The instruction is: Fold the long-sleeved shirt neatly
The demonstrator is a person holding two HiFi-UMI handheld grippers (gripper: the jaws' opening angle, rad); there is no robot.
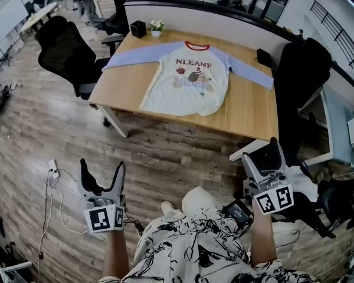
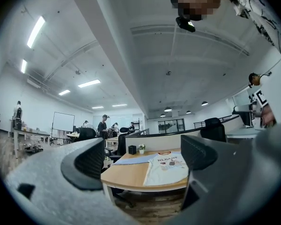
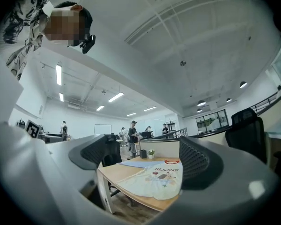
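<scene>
The long-sleeved shirt (image 1: 192, 78) is lying flat on the desk (image 1: 130, 84), far ahead, sleeves running left to right. The left tongs (image 1: 102, 171) and right tongs (image 1: 261, 156) are being held spread and empty, the right perhaps nearer.

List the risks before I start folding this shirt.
1. The shirt has its picture-left sleeve at the table edge; a tug may drag it off.
2. The plant pot and black box stand near the collar; a swung sleeve might topple them.
</scene>
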